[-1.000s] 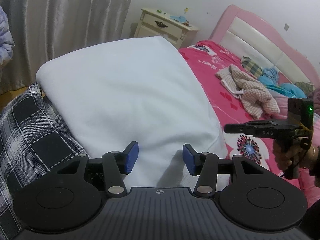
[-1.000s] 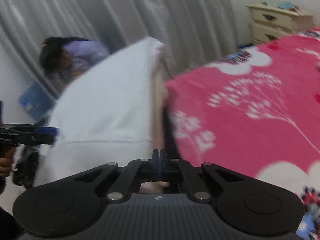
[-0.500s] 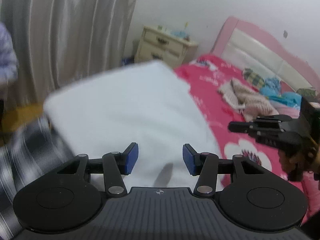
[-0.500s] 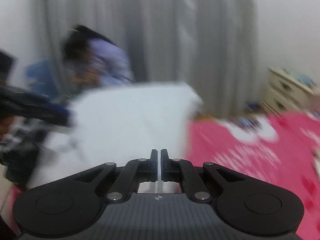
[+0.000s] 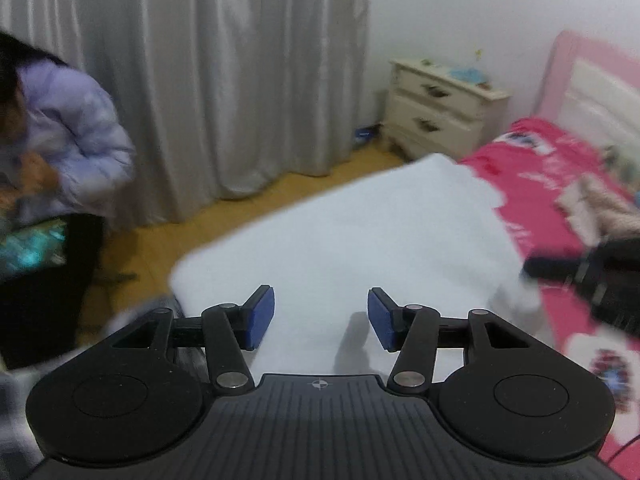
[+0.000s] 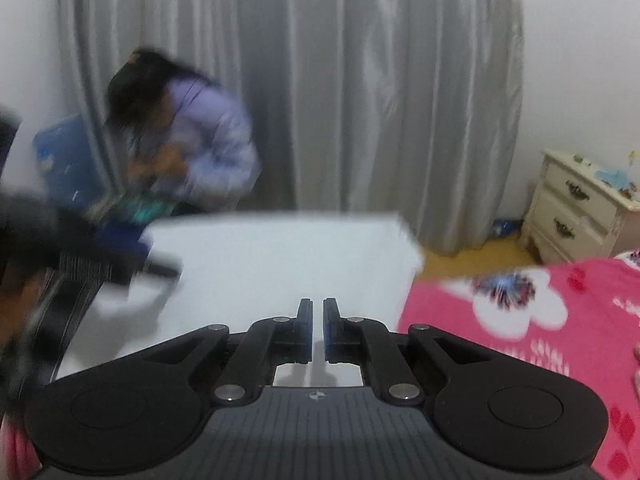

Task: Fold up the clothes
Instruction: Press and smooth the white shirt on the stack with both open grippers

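A white garment (image 5: pixel 360 248) hangs spread out and raised over the edge of the pink bed (image 5: pixel 536 176). My left gripper (image 5: pixel 321 318) is open, its blue pads (image 5: pixel 262 316) wide apart at the garment's near edge with nothing pinched. My right gripper (image 6: pixel 319 330) is shut on the near edge of the white garment (image 6: pixel 280 264), and a thin white strip shows between its fingers. In the left wrist view the right gripper (image 5: pixel 560 268) is a dark blur at the garment's right corner. In the right wrist view the left gripper (image 6: pixel 128 260) is blurred at its left corner.
A person in a lilac jacket (image 5: pixel 68 132) crouches by the grey curtain (image 5: pixel 240 80). A cream nightstand (image 5: pixel 440 108) stands at the wall beside the bed. Several loose clothes (image 5: pixel 600 208) lie on the bed near the headboard. Wooden floor (image 5: pixel 200 232) shows beyond the garment.
Both grippers have swung left and upward with the white garment, bringing the curtain, floor and person into view. The checked cloth has dropped out of the left view. The left gripper stays open.
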A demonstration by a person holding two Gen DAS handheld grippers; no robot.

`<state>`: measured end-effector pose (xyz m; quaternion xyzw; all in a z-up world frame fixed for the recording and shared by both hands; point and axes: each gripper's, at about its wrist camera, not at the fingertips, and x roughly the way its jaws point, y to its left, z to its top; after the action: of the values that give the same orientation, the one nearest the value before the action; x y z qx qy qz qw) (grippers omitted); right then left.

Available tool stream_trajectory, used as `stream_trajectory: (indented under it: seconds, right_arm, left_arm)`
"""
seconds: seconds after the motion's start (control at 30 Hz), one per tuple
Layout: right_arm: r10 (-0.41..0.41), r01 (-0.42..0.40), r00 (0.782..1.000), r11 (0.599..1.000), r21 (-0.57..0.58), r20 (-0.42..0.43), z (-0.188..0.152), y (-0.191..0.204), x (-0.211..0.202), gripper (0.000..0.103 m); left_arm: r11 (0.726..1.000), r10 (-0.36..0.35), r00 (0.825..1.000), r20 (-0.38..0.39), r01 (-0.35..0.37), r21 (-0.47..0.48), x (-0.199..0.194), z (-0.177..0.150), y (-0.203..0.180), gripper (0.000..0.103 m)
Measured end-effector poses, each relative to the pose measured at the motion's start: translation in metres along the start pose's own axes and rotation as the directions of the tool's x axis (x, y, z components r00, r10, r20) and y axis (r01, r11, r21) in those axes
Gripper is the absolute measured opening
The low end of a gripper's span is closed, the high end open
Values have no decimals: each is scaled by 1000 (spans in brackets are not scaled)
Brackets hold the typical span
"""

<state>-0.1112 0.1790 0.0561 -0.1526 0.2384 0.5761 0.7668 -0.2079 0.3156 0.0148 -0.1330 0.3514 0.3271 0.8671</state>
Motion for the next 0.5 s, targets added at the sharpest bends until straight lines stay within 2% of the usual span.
stream_trajectory:
  seconds: [0.07,0.1,0.2,0.3,0.43,0.5]
  right_arm:
    - [-9,8,1000,999,42,21,9,-6,21,6]
    - [-13,13,1000,998,59,-1,10,-10,27,6]
    - [-24,31,997,994,108,-67,12,-22,45,1]
    - [-28,46,993,988,150,-118,16,-32,60,5]
    - [-12,14,1000,990,141,-11,43,-28,65,5]
    - [-46,55,997,982,183,-56,44,-34,87,5]
  left_arm:
    - [998,69,996,-59,-69,1,15,0,-6,52]
    - [996,94,992,-79,-94,1,20,-1,-8,52]
    - [989,149,986,-69,-147,30,21,-7,-18,55]
    - [984,180,980,-80,-178,34,21,-3,-23,56]
    - [978,209,973,-94,-207,32,22,1,-25,56]
    - [975,221,971,-90,-218,49,22,1,-27,57]
